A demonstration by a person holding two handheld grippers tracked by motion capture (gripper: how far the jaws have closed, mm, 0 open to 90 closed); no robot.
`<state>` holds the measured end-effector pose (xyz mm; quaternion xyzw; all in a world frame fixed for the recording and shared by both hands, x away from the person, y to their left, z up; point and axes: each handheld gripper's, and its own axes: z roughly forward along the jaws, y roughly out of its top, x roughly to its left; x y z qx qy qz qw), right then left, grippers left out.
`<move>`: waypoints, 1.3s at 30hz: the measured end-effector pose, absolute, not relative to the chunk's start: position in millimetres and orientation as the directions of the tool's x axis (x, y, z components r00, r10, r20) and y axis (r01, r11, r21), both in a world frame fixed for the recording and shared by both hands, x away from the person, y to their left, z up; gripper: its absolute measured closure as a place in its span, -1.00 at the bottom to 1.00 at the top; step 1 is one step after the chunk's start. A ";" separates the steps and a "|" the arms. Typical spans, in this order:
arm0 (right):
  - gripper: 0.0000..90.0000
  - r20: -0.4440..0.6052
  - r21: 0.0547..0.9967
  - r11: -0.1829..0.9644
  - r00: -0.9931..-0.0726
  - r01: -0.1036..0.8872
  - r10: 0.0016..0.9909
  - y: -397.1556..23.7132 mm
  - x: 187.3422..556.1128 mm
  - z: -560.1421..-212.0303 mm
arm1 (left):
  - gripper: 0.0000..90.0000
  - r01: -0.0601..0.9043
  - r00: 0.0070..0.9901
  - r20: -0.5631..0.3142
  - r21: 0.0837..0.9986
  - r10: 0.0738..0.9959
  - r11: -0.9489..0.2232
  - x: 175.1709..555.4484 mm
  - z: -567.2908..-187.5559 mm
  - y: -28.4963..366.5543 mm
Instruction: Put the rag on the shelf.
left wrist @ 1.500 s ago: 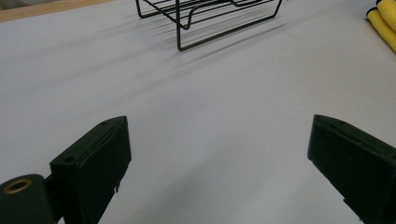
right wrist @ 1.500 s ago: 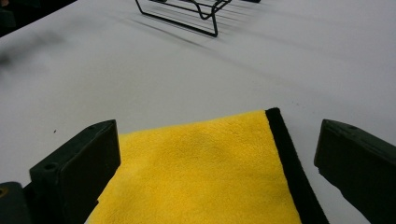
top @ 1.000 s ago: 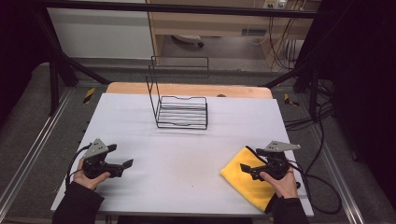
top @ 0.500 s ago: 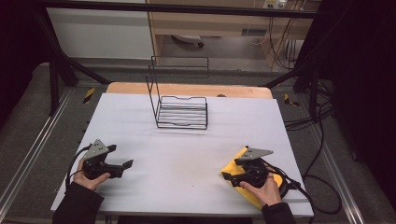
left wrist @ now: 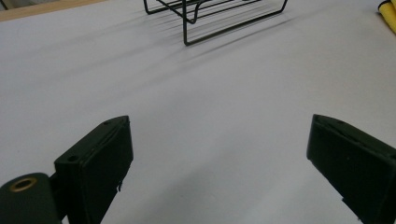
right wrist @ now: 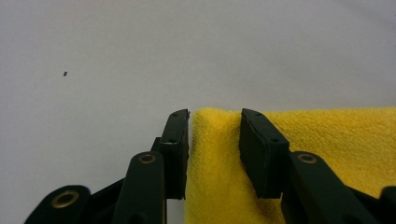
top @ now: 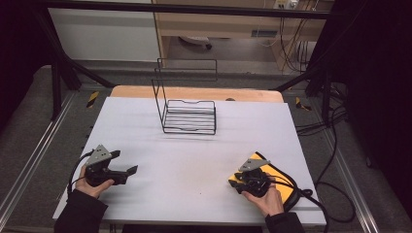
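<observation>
Our right gripper (right wrist: 214,140) has slid to the yellow cloth's (right wrist: 327,140) left corner at the table's (top: 194,160) near right; its jaws have just been closing, pinching the edge; lifting looks next; our left gripper (left wrist: 219,158) rests spread.

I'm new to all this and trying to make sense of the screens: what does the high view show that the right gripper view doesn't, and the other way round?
High view alone: the whole white table, the black wire rack at its far side, the left gripper with jaws apart over bare table, and both of the person's hands.

Right gripper view alone: the fuzzy pile of the yellow cloth and one corner bunched between two black pads.

Both share the right gripper, whose jaws have just been closing on that cloth corner, and the pale tabletop.
</observation>
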<state>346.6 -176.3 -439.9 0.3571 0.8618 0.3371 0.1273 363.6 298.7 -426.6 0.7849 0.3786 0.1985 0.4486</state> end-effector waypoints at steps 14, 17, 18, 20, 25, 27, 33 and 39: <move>0.84 -0.024 0.676 0.540 -0.718 0.501 0.696 -177.2 345.4 -439.6 | -0.84 0.412 0.631 -0.026 0.858 0.775 -0.307 362.9 -425.6 299.8; 0.86 -0.007 0.689 0.520 -0.713 0.505 0.701 -178.9 346.2 -436.0 | -0.84 0.412 0.631 -0.025 0.858 0.775 -0.307 362.9 -425.5 299.8; 0.86 0.003 0.695 0.509 -0.710 0.508 0.704 -179.8 346.5 -433.9 | -0.84 0.412 0.630 -0.027 0.858 0.776 -0.306 362.9 -425.4 300.0; 0.87 0.032 0.713 0.479 -0.706 0.512 0.708 -181.9 348.0 -429.5 | -0.84 0.413 0.628 -0.027 0.858 0.778 -0.304 363.3 -425.3 300.3; 0.87 0.077 0.742 0.430 -0.702 0.515 0.708 -180.1 354.8 -420.4 | -0.84 0.416 0.628 -0.028 0.857 0.778 -0.305 363.7 -425.6 299.9; 0.87 0.115 0.755 0.398 -0.702 0.522 0.702 -175.7 357.7 -416.5 | -0.84 0.416 0.626 -0.028 0.857 0.780 -0.304 364.0 -425.6 300.0; 0.86 0.152 0.772 0.362 -0.704 0.523 0.694 -150.1 369.0 -409.7 | -0.84 0.416 0.624 -0.028 0.858 0.781 -0.301 363.4 -425.2 300.3; 0.86 0.166 0.766 0.361 -0.705 0.532 0.689 -118.6 385.5 -414.4 | -0.84 0.418 0.621 -0.027 0.857 0.784 -0.301 364.1 -425.5 301.2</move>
